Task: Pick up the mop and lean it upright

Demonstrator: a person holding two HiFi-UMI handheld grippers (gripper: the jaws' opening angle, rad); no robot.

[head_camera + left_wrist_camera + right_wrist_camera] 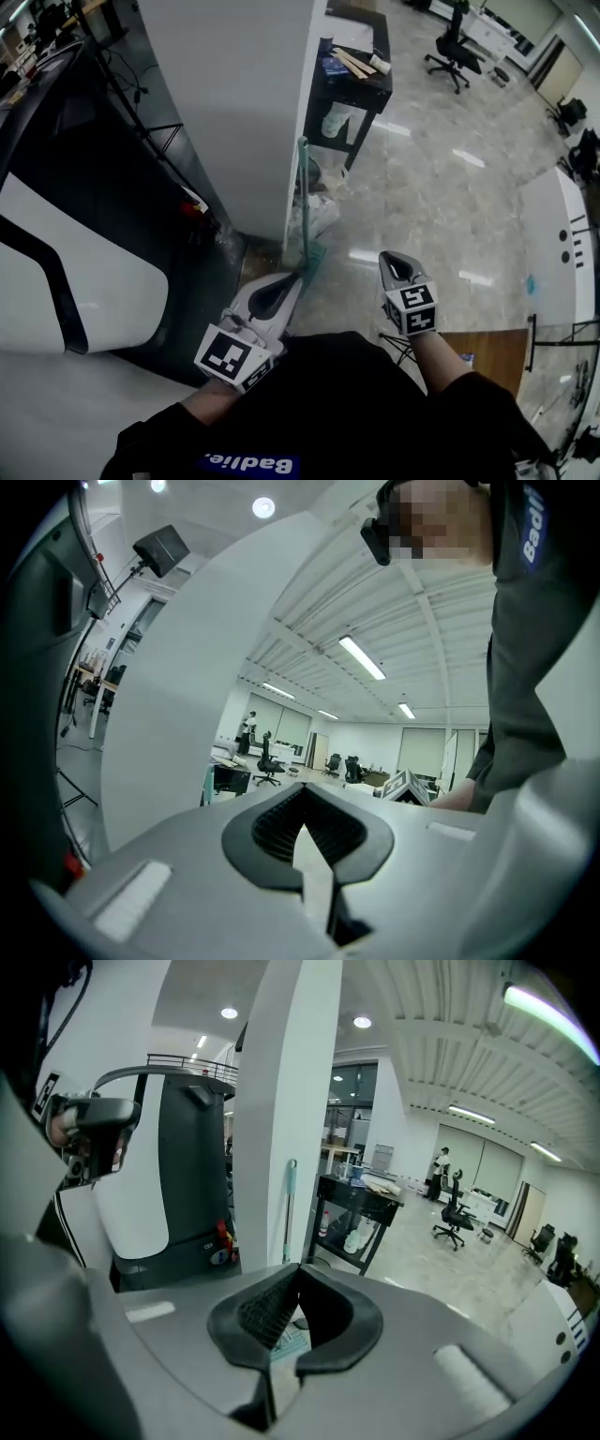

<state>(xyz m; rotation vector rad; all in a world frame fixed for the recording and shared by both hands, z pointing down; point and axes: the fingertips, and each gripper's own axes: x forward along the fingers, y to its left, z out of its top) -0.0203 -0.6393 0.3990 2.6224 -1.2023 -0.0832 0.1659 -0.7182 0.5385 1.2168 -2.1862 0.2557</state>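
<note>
The mop stands upright, its teal handle (pixel 305 197) leaning against the corner of the white pillar (pixel 234 112) and its teal head (pixel 315 262) on the floor. In the right gripper view the handle (pixel 289 1208) shows against the same pillar. My left gripper (pixel 298 277) is low, right beside the mop head, and is shut with nothing between its jaws (pixel 304 803). My right gripper (pixel 392 255) hangs a short way to the right of the mop, apart from it. It is shut and empty (pixel 298 1274).
A large white and black machine (pixel 56 262) fills the left side. Behind the pillar stands a black table (pixel 356 89) with bottles below it. An office chair (pixel 453 52) is farther back, a white cabinet (pixel 562 244) at the right, a wooden board (pixel 487 352) near my right arm.
</note>
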